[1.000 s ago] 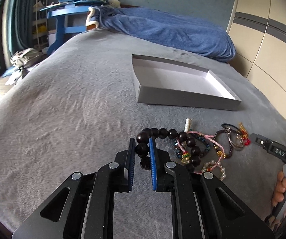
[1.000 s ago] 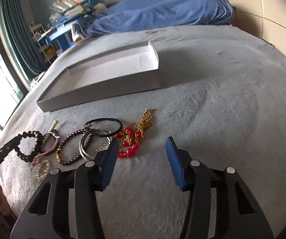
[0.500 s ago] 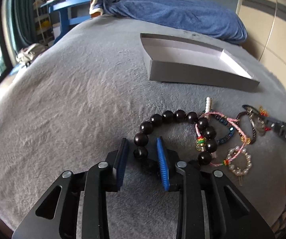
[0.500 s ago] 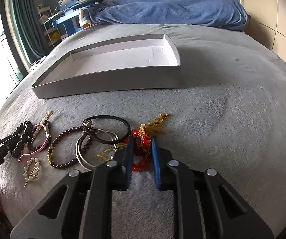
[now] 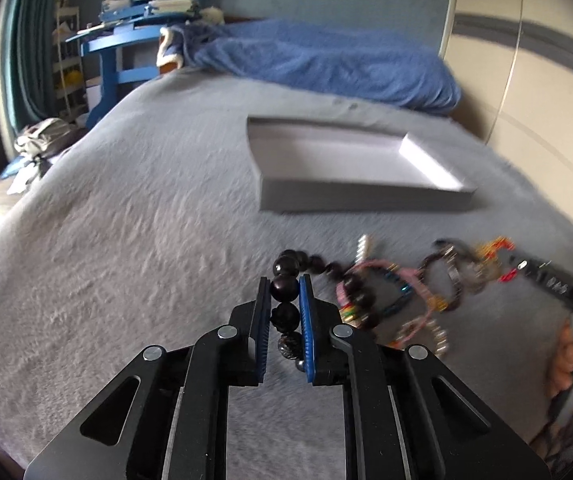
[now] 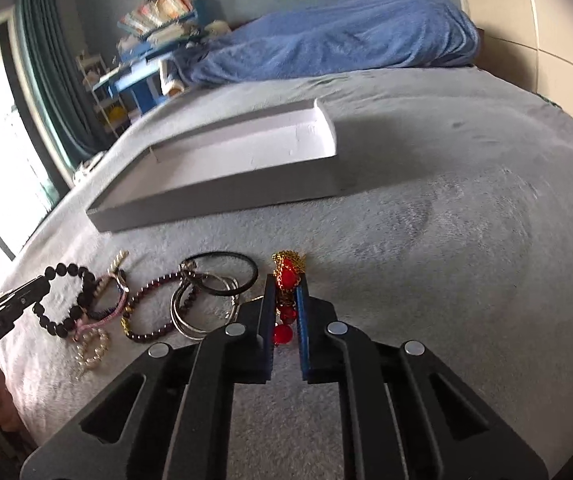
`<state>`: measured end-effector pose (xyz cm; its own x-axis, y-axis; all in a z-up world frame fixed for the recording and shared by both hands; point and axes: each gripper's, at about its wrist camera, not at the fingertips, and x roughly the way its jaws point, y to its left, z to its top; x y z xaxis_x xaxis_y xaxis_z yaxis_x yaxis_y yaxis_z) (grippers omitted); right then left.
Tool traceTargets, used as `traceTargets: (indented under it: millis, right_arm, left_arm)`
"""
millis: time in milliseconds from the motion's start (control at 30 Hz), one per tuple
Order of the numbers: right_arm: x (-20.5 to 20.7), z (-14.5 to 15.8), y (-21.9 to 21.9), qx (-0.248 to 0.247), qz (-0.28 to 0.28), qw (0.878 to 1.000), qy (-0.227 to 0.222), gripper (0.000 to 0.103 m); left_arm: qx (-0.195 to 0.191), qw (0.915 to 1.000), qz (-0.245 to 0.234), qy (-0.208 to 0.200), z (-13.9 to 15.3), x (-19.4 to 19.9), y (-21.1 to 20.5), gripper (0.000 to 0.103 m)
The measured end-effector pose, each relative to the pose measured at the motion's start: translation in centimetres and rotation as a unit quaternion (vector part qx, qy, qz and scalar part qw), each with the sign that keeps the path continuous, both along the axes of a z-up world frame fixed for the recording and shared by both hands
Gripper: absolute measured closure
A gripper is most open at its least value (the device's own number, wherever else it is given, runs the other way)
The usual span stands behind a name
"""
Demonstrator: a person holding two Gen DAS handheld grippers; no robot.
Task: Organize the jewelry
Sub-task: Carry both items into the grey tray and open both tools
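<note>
Now left gripper (image 5: 282, 284) clamped again on dark bead bracelet (image 5: 286, 286) after brief release half second ago; bracelet's far end lies on grey bedspread (image 5: 126, 220). Right gripper (image 6: 285, 286), wide apart second ago, closing on red-and-gold piece (image 6: 286, 276), pads already gripping. Both items secured; empty white tray (image 6: 214, 196) beyond, likely next destination. Remaining tangle (image 6: 146, 304) stays between.

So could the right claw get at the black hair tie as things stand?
Probably not yet: the right claw is closing on the red bead piece. The hair tie lies uncovered just left, so the way is otherwise free.
</note>
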<state>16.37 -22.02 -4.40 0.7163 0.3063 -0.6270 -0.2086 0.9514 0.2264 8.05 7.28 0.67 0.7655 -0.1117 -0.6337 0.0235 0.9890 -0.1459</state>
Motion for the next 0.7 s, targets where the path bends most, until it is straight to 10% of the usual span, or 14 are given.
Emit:
traceTargets:
  millis: [700]
  right_arm:
    - [1.6, 5.2, -0.9, 0.061, 0.007, 0.997, -0.054, 0.094]
  left_arm:
    - [-0.032, 0.9911, -0.084, -0.098, 7.7, 3.5, -0.7, 0.088]
